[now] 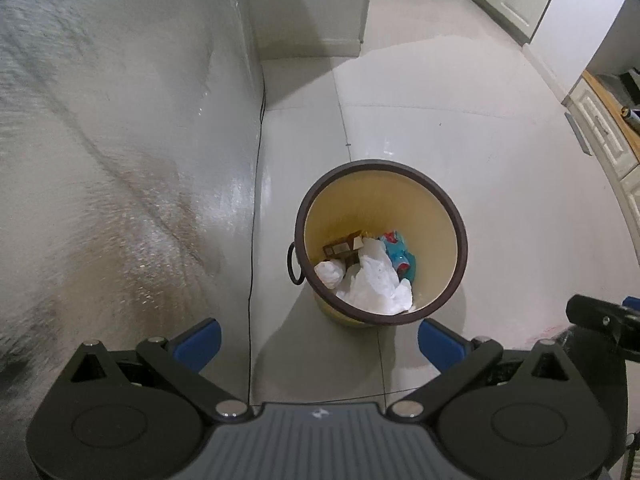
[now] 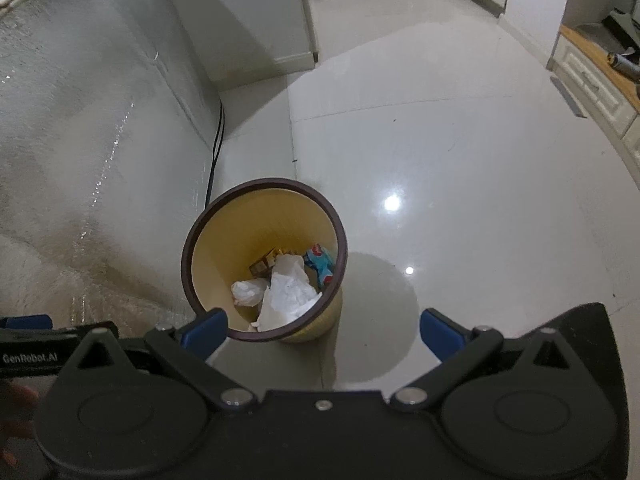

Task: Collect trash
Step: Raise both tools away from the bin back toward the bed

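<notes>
**Hovering over a part-filled bin, both grippers spread and empty**

Looking down from the left wrist: left gripper (image 1: 319, 342) spread wide, blue pads (image 1: 202, 340) far apart, nothing held between them. Just beyond the tips, on the glossy white tiled floor (image 1: 460, 140), a yellow waste bin (image 1: 436, 224) with a dark brown rim and a small ring handle on its left side. Inside, at the bottom: crumpled white tissue (image 1: 378, 284), a smaller white wad (image 1: 330, 274), a brown cardboard packet (image 1: 342, 246) and a blue and red wrapper (image 1: 398, 250). Far right, near the frame edge, a black part of the other tool (image 1: 600, 320).

From the right wrist: right gripper (image 2: 324, 332) likewise wide open and empty, its left blue pad (image 2: 206, 330) overlapping the bin's near rim in the view; contact impossible to judge. Same bin (image 2: 224, 236) a little left of centre, same crumpled tissue (image 2: 290, 294) and wrapper (image 2: 320, 262) inside.

Left of the bin, a textured grey-white surface (image 1: 120, 140), with a thin black cable (image 1: 256, 184) running along its foot. Farther off, a white cabinet corner (image 1: 320, 20); to the far right, white drawer fronts under a wooden top (image 1: 608, 128).
</notes>
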Demonstrator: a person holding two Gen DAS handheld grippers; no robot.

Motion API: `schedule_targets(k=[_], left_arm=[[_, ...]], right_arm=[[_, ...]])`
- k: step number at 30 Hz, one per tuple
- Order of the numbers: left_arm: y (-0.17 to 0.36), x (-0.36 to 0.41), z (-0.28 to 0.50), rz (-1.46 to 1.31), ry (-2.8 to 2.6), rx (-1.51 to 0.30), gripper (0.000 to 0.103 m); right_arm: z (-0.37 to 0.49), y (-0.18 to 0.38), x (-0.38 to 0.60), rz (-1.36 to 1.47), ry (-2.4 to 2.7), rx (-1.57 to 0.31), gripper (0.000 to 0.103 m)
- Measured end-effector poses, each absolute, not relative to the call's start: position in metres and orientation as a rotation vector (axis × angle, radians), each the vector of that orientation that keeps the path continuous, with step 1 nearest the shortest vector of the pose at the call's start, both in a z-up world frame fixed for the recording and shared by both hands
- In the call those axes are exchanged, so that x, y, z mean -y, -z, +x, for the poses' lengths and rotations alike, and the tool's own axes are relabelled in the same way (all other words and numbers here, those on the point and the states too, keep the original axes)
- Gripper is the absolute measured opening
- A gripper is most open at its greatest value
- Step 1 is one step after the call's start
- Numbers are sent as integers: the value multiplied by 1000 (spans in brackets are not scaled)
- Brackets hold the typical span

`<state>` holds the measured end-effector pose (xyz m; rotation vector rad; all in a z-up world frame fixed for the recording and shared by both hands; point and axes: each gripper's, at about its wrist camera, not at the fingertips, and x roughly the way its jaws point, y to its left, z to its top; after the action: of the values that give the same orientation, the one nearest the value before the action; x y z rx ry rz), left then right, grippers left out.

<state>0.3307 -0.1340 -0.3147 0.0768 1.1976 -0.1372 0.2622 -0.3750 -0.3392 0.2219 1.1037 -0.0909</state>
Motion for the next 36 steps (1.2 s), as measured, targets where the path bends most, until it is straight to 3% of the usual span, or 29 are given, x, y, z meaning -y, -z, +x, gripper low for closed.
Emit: schedule_targets(k=[16,36], left_arm=[[225,133,255,90,241,-1043,103],[73,128,137,78,414,-676,103]], right_arm=[[176,266,374,232,132,-978,103],[54,118,348,173,139,-627,103]])
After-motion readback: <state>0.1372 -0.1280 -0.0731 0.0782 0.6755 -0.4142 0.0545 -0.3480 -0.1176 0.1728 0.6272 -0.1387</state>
